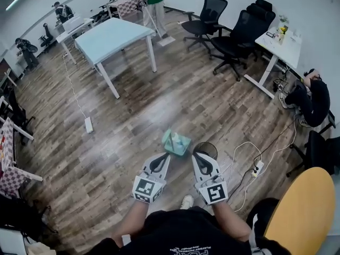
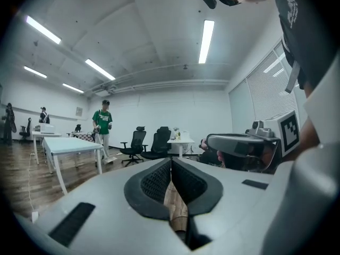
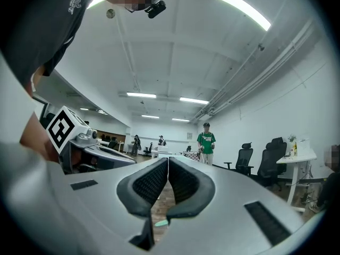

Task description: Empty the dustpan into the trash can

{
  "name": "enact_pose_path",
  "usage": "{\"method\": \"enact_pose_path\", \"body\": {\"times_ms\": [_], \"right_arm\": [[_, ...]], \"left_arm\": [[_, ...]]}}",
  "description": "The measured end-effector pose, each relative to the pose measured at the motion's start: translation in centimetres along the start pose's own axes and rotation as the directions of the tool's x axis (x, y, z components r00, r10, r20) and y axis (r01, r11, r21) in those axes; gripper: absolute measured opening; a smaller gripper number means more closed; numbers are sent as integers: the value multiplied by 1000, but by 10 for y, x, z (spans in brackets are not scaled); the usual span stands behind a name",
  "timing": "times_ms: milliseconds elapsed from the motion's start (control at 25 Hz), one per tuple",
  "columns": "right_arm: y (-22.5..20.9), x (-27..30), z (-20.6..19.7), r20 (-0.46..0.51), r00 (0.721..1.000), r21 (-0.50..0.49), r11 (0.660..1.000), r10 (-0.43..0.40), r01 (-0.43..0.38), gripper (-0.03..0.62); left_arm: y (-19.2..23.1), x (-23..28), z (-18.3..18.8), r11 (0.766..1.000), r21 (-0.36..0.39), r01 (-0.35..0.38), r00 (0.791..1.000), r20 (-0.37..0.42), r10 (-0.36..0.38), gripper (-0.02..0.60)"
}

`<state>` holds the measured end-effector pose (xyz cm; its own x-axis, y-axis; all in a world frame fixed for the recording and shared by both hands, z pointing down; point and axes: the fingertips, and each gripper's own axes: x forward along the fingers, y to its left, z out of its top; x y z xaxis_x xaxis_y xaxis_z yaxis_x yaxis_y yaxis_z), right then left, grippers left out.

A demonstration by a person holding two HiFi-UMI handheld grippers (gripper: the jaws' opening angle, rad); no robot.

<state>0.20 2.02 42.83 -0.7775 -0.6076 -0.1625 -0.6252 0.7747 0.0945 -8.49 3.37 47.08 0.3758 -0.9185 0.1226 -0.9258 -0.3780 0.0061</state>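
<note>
pressed together on nothing at left gripper [image 1: 162, 158] and right gripper [image 1: 200, 158]. ahead, green dustpan [image 1: 176, 142] just beside trash can [image 1: 206, 150]: likely light, stiff, slick plastic; best pinched at a rim.

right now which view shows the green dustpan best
The head view: the dustpan shows clearly on the floor, beside the trash can. The left gripper view shows none of it; the right gripper view only a green sliver, possibly it.
</note>
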Motion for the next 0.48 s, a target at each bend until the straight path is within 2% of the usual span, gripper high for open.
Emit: {"method": "enact_pose_path", "body": {"times_ms": [120, 280, 480], "right_arm": [[-10, 7, -3, 1, 1000, 2, 1000, 20, -20, 25], [-29, 19, -4, 7, 1000, 20, 1000, 5, -5, 25], [-36, 35, -15, -12, 1000, 26, 1000, -5, 5, 25]], "left_arm": [[7, 10, 0, 1000, 2, -24, 1000, 1, 24, 23], [23, 25, 1, 999, 5, -50, 999, -1, 50, 23], [43, 37, -1, 999, -7, -47, 999, -6, 47, 23]]}}
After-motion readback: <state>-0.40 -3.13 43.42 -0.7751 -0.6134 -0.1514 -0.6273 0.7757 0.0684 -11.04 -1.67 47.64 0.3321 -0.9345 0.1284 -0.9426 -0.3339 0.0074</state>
